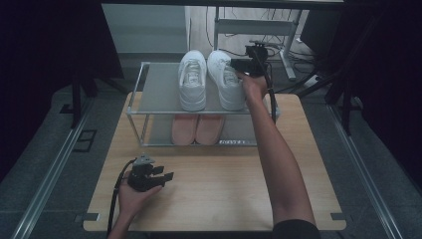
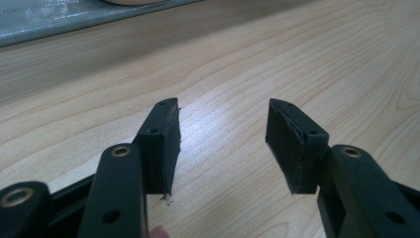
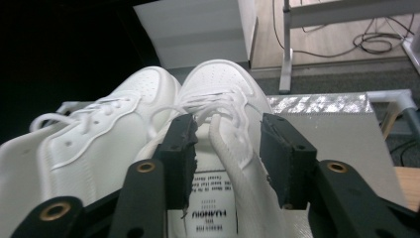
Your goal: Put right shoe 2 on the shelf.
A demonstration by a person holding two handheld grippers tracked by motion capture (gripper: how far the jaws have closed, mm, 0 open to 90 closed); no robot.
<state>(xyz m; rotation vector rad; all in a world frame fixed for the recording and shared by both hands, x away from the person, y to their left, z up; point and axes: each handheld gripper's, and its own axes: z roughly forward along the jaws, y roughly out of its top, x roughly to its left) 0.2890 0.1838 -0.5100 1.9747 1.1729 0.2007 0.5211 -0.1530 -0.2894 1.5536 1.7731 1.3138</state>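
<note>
Between the right gripper (image 3: 225, 148) jaws, white sneaker (image 3: 233, 134) collar edge

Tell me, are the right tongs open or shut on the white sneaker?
Open: the right tongs straddle the right white sneaker's collar wall, with gaps visible beside both pads.

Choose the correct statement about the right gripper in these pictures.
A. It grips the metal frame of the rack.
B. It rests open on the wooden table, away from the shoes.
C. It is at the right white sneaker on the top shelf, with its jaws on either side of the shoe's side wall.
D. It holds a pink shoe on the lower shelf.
C: the right gripper straddles the collar wall of the right white sneaker on the shoe rack, jaws not visibly closed.
</note>
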